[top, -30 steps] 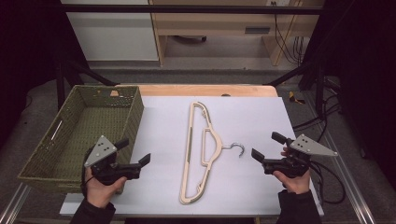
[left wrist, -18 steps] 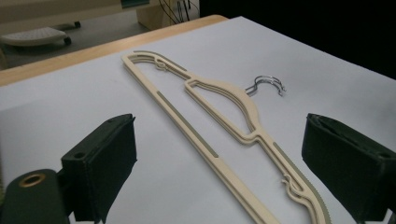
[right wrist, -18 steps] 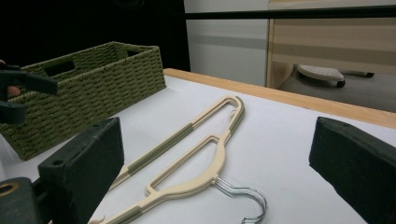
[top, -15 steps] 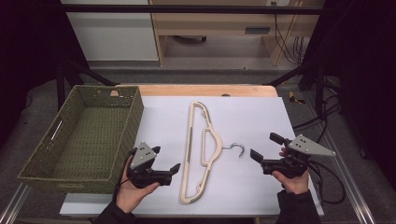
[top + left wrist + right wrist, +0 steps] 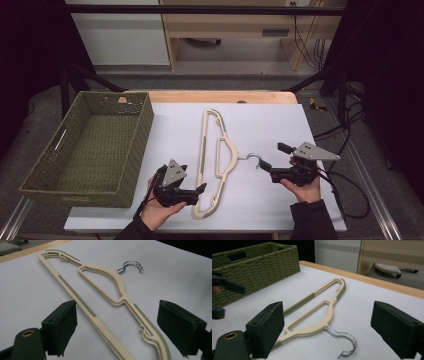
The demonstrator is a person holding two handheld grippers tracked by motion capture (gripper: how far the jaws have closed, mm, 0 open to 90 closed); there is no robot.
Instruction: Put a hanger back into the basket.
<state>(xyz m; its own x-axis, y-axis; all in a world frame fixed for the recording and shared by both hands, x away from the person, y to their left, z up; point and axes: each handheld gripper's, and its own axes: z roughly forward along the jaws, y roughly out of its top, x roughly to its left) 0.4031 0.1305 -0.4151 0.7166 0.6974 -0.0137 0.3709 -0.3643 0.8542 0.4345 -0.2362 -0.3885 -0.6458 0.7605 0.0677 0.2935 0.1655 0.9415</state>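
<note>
A cream plastic hanger [image 5: 202, 155] with olive grip strips and a metal hook [image 5: 252, 157] lies flat on the white table top. My left gripper [image 5: 198, 192] is at the hanger's near end, open. Its jaws have just been closing a little. In the left gripper view that gripper [image 5: 116, 305] straddles the hanger [image 5: 120, 287], and the pads [image 5: 61, 325] are clear of it. My right gripper [image 5: 272, 156] is just right of the hook, open, and its jaws have also just been closing. In the right gripper view the hook [image 5: 348, 340] lies between that gripper's [image 5: 328, 307] jaws, untouched.
An empty olive woven basket [image 5: 142, 140] stands at the table's left, close to my left hand; it also shows in the right gripper view [image 5: 262, 262]. A wooden strip [image 5: 220, 96] runs along the far edge. Cables [image 5: 345, 200] trail off the right side.
My left gripper has moved right, away from the basket's front corner, and down to the hanger's near end. My right gripper has edged slightly left toward the hook. The hanger has not moved.
</note>
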